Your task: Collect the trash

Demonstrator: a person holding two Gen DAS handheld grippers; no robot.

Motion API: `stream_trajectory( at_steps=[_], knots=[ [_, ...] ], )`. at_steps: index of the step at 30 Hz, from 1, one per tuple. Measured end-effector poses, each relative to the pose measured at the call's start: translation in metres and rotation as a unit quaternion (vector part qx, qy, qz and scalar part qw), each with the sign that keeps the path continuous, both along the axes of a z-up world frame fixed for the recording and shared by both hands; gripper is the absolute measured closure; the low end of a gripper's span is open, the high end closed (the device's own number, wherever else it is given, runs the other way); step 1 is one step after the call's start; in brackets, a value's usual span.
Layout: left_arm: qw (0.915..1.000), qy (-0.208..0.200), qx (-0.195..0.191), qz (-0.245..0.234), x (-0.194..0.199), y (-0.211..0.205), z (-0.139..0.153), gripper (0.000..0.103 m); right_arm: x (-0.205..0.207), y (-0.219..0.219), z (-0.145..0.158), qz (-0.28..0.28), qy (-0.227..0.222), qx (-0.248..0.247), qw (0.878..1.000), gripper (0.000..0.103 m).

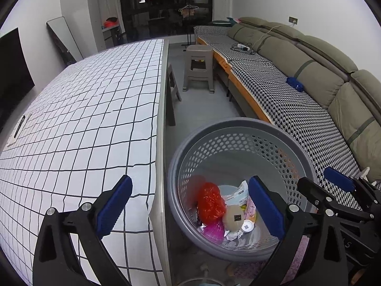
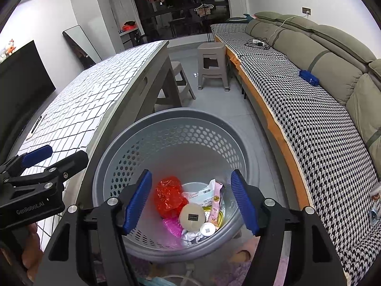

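Note:
A grey perforated trash basket (image 1: 240, 128) stands on the floor between the table and the sofa; it also shows in the right wrist view (image 2: 176, 116). Inside lie a red crumpled bag (image 2: 169, 195), a round beige lid (image 2: 192, 215), a pink wrapper (image 2: 215, 205), a white cap (image 2: 207, 229), crumpled foil and paper scraps. My left gripper (image 1: 190, 207) is open and empty, straddling the table edge and the basket's left rim. My right gripper (image 2: 191, 202) is open and empty, directly above the basket. The right gripper also shows in the left wrist view (image 1: 333, 181), the left gripper in the right wrist view (image 2: 52, 155).
A table with a white grid cloth (image 1: 83, 109) is on the left, with a dark pen-like object on paper (image 1: 19, 126) near its far edge. A sofa with a houndstooth cover (image 1: 297, 102) is on the right. A grey plastic stool (image 1: 198, 69) stands beyond.

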State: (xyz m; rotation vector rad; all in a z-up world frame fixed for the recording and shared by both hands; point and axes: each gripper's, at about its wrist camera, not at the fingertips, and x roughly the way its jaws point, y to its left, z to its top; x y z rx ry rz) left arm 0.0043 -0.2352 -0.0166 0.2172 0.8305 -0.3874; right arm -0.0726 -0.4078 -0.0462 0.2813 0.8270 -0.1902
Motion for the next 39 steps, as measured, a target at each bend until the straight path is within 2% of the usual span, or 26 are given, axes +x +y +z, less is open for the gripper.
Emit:
stream_trajectory(
  at_steps=[9, 13, 39],
  knots=[
    [0.9999, -0.001, 0.004, 0.011, 0.0019, 0.0019, -0.0002, 0.007, -0.0011, 0.0026, -0.0007, -0.005, 0.0, -0.003, 1.0, 0.033],
    [0.9999, -0.002, 0.005, 0.011, 0.0019, 0.0016, 0.0005, 0.007, -0.0013, 0.0011, -0.0001, -0.009, -0.003, -0.002, 1.0, 0.028],
    [0.9996, 0.001, 0.014, 0.025, 0.0057, -0.0011, -0.0042, 0.006, 0.0028, -0.0014, -0.0026, -0.011, 0.001, 0.003, 1.0, 0.028]
  ],
)
